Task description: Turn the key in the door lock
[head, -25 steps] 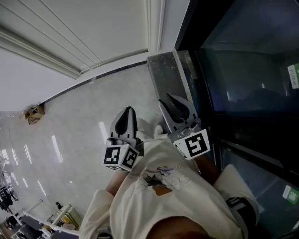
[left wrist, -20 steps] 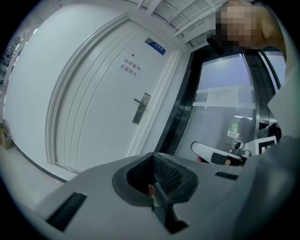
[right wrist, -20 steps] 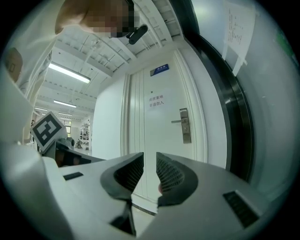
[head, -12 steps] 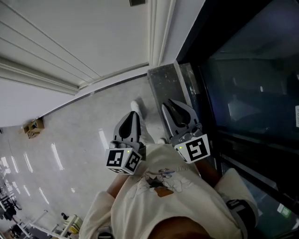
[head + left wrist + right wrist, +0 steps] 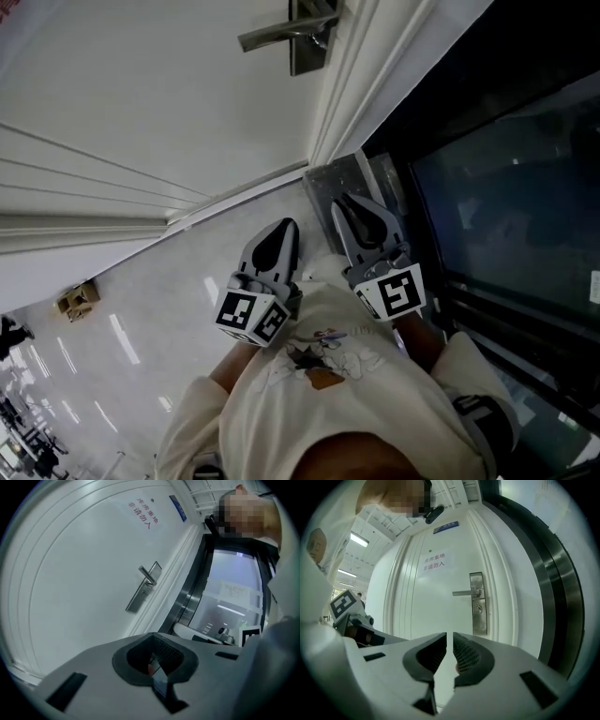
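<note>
The left hand-held gripper [image 5: 154, 654] is pinched shut, the right hand-held gripper [image 5: 449, 641] a narrow slit apart and empty, both well short of the door lock [image 5: 477, 611] under the lever handle [image 5: 464, 593]. No key is discernible; small, stiff metal, it is likely best pinched by its head.

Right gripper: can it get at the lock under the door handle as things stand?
Likely yes, after closing in: the right gripper faces the lock below the door handle, nothing between them, but open space separates them.

Red notice [image 5: 434, 561] on door [image 5: 440, 616] seemingly reads 库房重地, 非请勿入.
</note>
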Available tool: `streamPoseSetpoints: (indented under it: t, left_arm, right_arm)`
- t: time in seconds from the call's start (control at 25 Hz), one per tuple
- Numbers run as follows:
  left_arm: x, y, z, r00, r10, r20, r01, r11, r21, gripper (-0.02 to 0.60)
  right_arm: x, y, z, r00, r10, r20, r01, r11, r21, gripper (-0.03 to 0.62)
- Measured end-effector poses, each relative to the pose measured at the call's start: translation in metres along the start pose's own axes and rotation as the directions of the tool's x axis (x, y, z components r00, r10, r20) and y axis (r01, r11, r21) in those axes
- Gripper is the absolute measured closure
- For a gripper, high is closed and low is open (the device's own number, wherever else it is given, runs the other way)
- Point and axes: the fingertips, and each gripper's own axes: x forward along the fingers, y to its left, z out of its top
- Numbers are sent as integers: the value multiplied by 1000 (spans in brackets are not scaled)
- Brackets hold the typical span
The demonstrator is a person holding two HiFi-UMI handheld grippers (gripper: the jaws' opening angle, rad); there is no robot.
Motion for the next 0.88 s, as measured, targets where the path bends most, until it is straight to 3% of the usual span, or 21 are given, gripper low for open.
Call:
streamPoseSetpoints:
  t: [0.16,0.36,0.44,0.52,0.56,0.6,0.68,0.72,0.88]
  left_arm:
    - [43,13,23,996,-88,-21,88,996,-16,575]
    - [76,24,53,994,-108,0,108,994,17,575]
    - [89,29,56,993,-120,-2,119,993,-23,574]
    - [103,32,56,985,-173,1,171,975,-139,574]
    - [111,32,59,976,-216,15,214,951,-223,574]
    - [120,33,63,964,-262,43,262,912,-317,574]
    - [138,34,78,934,-333,128,353,814,-461,535]
    - [145,33,86,919,-355,169,391,776,-496,517]
    - [177,33,116,857,-418,300,514,660,-548,451]
  right_arm:
    - [29,-15,9,999,-35,-5,35,999,-15,548]
    - [53,-35,22,998,-59,10,59,997,-40,546]
    - [62,-41,24,998,-58,17,59,998,-28,546]
    - [68,-48,25,998,-57,23,57,998,-18,547]
    - [70,-52,26,998,-57,27,58,998,-15,546]
    - [72,-55,28,998,-59,34,60,998,-14,546]
    - [73,-63,30,997,-65,47,66,998,-14,547]
    - [72,-66,31,996,-69,48,70,997,-16,548]
    - [68,-79,31,995,-91,49,91,996,-11,548]
